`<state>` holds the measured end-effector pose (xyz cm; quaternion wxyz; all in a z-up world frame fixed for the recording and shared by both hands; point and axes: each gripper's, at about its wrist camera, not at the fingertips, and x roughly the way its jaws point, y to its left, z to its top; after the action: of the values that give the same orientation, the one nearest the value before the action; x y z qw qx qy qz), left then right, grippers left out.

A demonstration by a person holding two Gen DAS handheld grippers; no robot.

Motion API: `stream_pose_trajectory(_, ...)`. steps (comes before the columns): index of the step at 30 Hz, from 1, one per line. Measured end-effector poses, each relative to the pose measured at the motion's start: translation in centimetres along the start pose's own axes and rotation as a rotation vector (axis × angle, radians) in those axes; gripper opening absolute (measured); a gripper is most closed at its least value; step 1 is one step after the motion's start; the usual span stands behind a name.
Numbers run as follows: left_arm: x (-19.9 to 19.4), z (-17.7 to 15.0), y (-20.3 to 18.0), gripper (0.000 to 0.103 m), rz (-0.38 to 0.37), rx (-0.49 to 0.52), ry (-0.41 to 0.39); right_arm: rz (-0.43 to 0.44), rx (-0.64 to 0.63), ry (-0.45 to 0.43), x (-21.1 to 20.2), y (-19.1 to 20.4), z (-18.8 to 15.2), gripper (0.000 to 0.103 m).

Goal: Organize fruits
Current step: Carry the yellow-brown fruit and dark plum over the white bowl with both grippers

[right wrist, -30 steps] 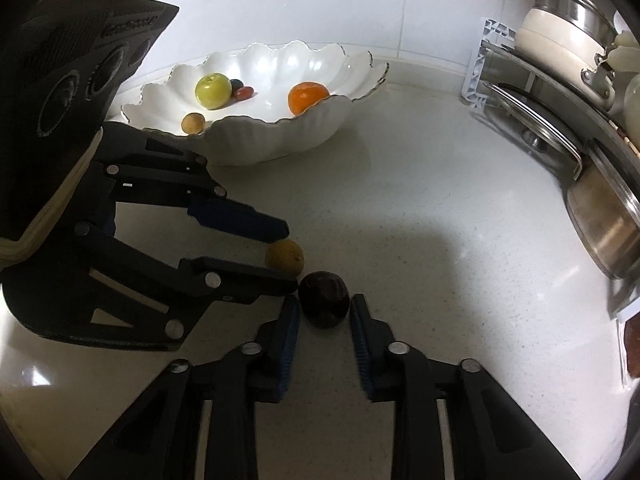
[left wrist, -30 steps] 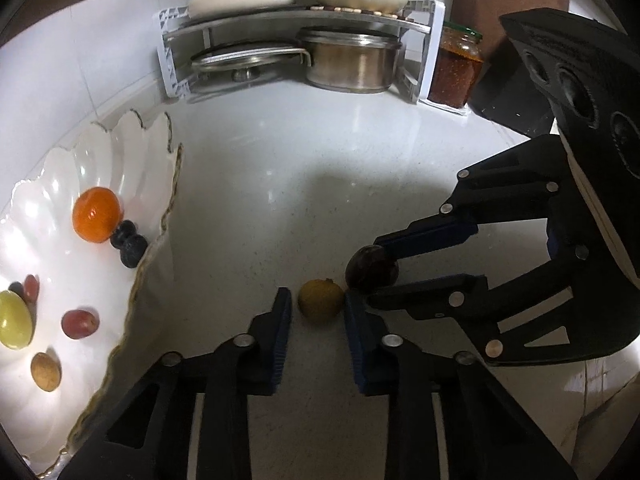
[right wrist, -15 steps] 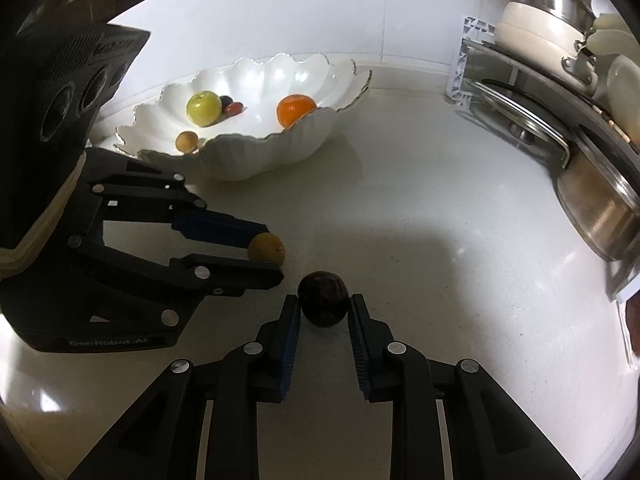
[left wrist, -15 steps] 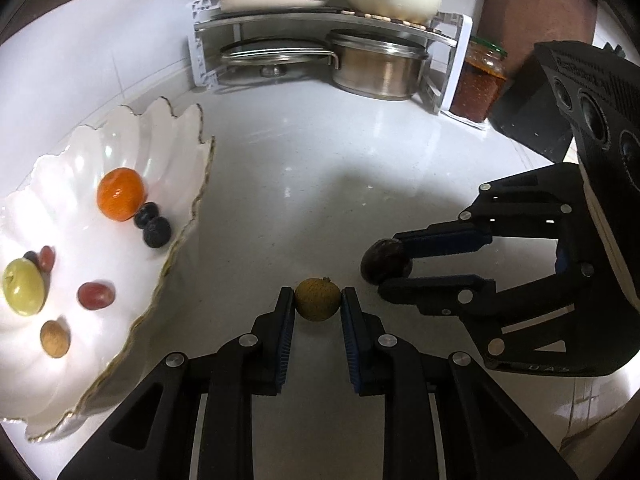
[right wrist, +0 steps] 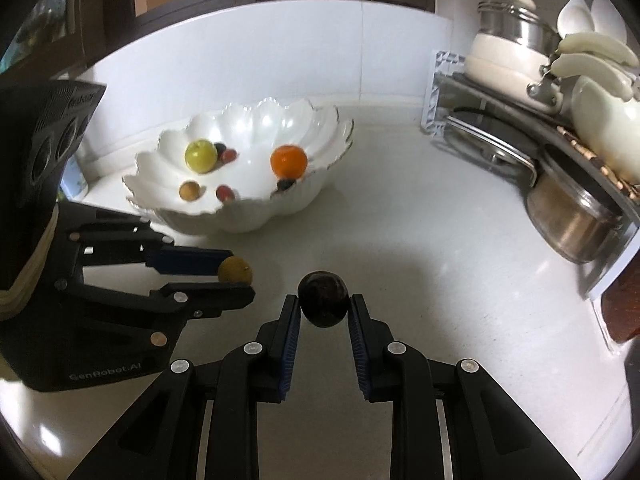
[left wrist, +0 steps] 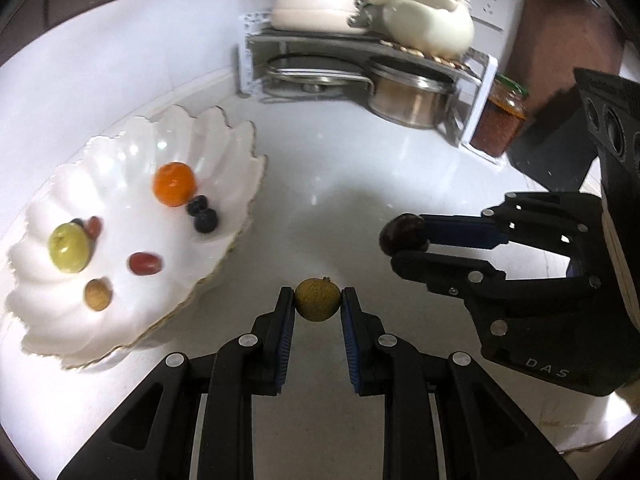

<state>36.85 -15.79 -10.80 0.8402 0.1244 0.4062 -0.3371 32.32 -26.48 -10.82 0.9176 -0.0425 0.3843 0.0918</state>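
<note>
My left gripper is shut on a small rough yellow-brown fruit and holds it above the white counter; it also shows in the right wrist view. My right gripper is shut on a dark purple round fruit, also lifted, seen in the left wrist view. A white scalloped bowl stands to the left with an orange, a green fruit, red grapes, dark berries and a small brown fruit.
A metal rack with pots, lids and white dishes stands at the back right, with a steel pot under it. A jar of red paste stands beside the rack. The tiled wall runs behind the bowl.
Both grippers closed on their fruits and lifted them off the counter. Both views rose and drew back, and the bowl now sits nearer the middle of each view.
</note>
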Motion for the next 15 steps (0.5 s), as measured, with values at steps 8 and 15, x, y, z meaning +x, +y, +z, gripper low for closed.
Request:
stream_pose_trajectory(8, -3.2, 0.1, 0.4, 0.024, 0.047, -0.084, -0.06, -0.003, 0.009, -0.041, -1.8, 1.2, 1.2, 0.026)
stream_pose_trajectory(15, -6.3, -0.6, 0.9, 0.024, 0.097, -0.13, -0.101, -0.004, -0.011, -0.082, -4.1, 2.9, 1.9, 0.026)
